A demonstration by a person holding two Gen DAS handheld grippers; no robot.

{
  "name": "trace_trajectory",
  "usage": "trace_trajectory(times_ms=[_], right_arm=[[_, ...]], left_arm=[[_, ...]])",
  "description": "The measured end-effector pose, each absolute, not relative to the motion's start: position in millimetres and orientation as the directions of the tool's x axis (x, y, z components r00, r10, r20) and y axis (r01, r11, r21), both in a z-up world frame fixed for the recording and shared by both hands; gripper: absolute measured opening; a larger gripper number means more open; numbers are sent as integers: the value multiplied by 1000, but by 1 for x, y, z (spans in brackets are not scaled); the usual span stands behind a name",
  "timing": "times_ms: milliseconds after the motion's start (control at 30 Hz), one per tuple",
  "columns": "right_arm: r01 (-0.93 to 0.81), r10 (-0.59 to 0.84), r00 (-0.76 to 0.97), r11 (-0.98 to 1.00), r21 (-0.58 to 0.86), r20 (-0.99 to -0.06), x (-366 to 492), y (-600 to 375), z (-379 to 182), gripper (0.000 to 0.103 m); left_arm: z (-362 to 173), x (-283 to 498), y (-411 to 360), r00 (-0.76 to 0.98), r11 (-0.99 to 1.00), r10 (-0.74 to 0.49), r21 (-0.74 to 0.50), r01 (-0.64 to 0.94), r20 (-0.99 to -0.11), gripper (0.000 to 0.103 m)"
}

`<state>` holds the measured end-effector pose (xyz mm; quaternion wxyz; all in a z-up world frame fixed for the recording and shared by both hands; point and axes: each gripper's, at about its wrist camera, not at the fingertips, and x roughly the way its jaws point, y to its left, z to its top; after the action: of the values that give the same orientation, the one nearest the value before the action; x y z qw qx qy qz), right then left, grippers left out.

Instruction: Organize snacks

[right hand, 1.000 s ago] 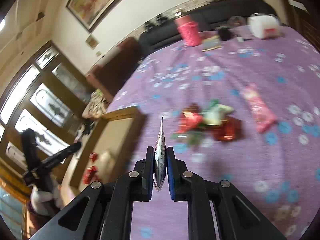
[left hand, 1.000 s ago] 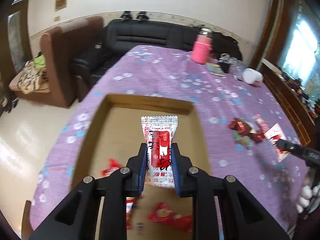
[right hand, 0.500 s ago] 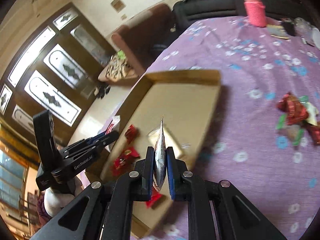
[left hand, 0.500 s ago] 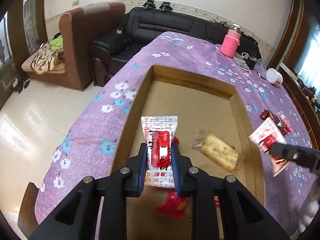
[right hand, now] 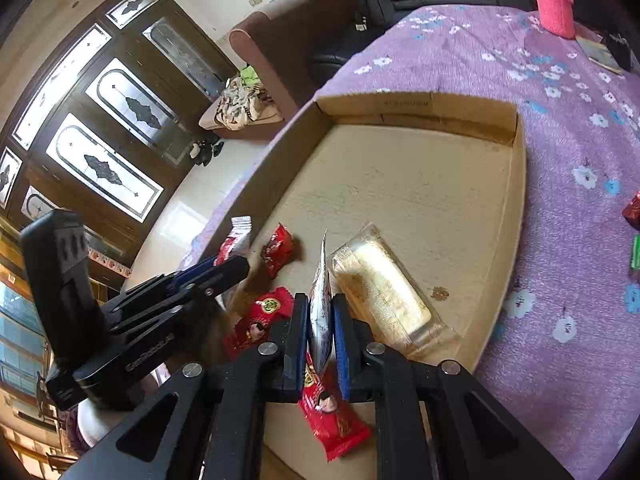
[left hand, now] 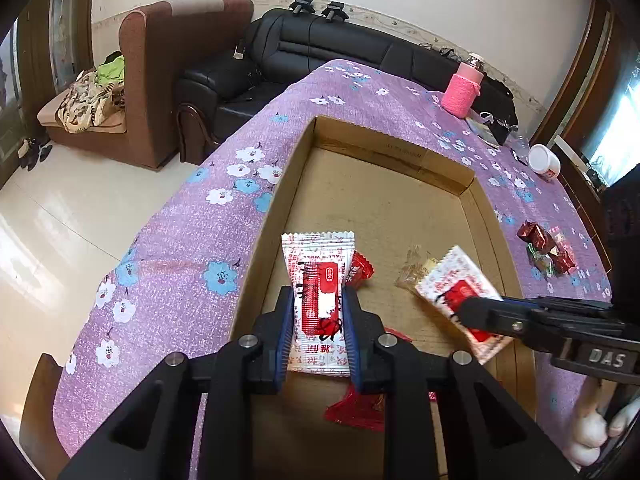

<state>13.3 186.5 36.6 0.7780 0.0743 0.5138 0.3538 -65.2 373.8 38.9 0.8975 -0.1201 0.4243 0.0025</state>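
Over the shallow cardboard tray (left hand: pixel 400 200), in my left wrist view, my left gripper (left hand: pixel 318 320) is clamped on a white-and-red snack packet (left hand: pixel 318 292), held flat above the tray floor. My right gripper (left hand: pixel 480 314) reaches in from the right, pinching a second white-and-red packet (left hand: pixel 452 284). Loose candies (left hand: pixel 546 246) lie on the purple floral tablecloth (left hand: pixel 180 272).

In my right wrist view, that second packet stands edge-on between the closed pads, above a clear-wrapped cake bar (right hand: pixel 380 292) and red sachets (right hand: pixel 278 250) in the tray.
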Motion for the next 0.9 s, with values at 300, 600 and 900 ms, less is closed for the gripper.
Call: trace_trajectory(times_ms=[300, 600, 900], right_arm=[[-457, 610, 247, 759, 464, -753, 22, 191, 29, 15], [-459, 631, 304, 754, 471, -714, 14, 165, 51, 15], [-351, 616, 436, 788, 506, -656, -14, 77, 78, 15]], left_arm=[[43, -70, 374, 654, 964, -116, -243, -106, -747, 41], [71, -83, 346, 699, 961, -164, -271, -45, -696, 54], [102, -95, 295, 713, 910, -348, -403, 100, -609, 77]])
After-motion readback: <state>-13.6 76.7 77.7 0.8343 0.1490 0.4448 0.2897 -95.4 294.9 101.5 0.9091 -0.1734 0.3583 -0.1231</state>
